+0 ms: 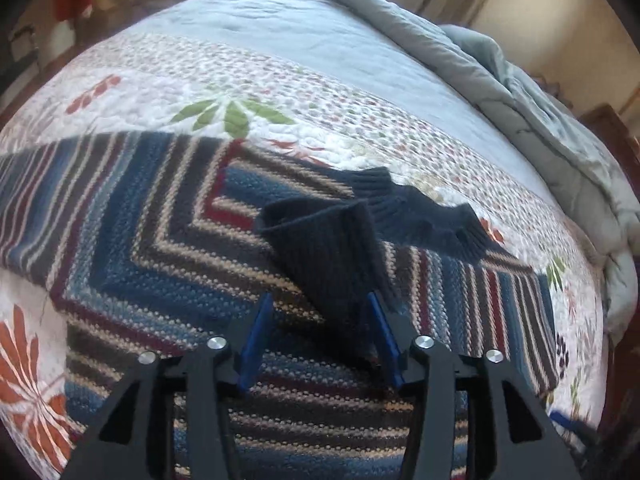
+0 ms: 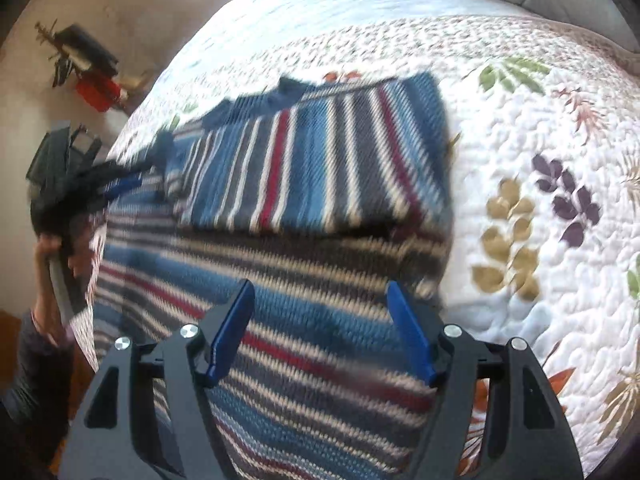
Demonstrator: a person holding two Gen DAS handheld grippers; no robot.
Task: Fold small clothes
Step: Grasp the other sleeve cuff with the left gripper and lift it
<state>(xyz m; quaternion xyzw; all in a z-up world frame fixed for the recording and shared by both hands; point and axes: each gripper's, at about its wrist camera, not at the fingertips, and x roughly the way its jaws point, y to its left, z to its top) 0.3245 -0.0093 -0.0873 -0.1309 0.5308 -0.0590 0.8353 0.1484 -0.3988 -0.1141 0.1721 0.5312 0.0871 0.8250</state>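
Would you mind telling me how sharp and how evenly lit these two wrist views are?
Left wrist view: the striped sweater is fairly crisp, the fisheye bows the quilt, and daylight washes out its far end. Right wrist view: motion blur smears the sweater's stripes and the left gripper at the frame's left edge; the quilt is brightly lit.

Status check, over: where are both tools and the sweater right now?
Left tool open over the navy cuff. Right tool open, empty. Sweater partly folded on the quilt. Nothing in the way.
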